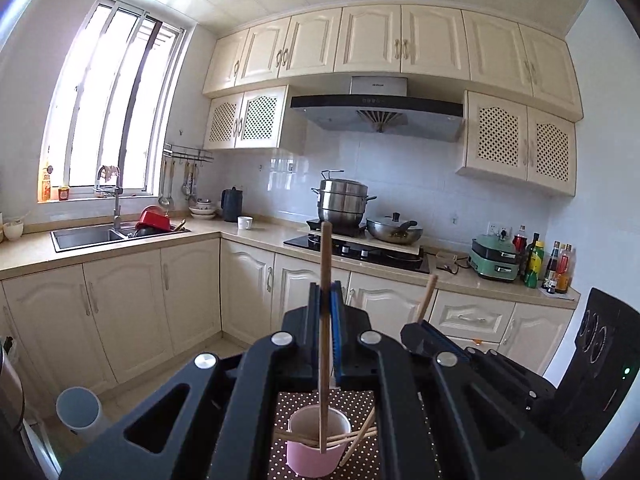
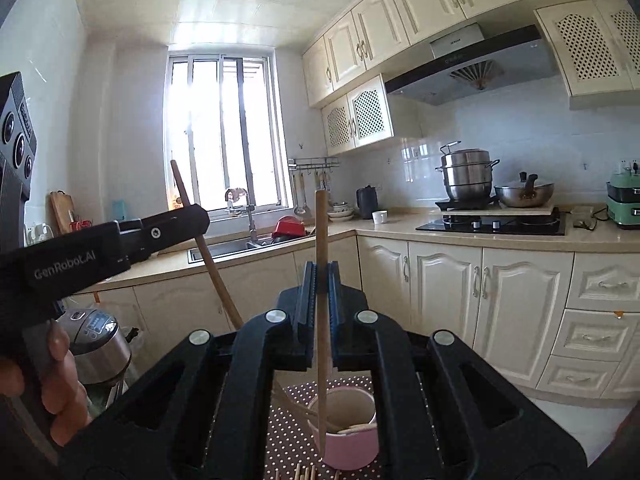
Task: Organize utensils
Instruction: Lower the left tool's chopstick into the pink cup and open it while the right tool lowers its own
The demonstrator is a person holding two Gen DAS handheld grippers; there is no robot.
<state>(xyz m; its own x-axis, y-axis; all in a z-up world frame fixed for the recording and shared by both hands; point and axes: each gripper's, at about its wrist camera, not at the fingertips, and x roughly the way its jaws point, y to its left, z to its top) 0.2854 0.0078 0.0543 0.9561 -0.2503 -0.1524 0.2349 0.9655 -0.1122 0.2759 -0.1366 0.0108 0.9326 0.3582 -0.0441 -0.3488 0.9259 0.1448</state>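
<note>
Below your left gripper (image 1: 327,300), clamped on a tall wooden chopstick (image 1: 325,320), sits the round pink cup (image 1: 318,446); your right gripper (image 2: 322,284) pinches another wooden chopstick (image 2: 321,300), tip by the rim.

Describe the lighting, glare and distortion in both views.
Left wrist view: window blown out white, cabinets bowed by fisheye, corners vignetted black. Right wrist view: same window overexposed, backlighting the faucet; pink cup sharp below the jaws.
</note>
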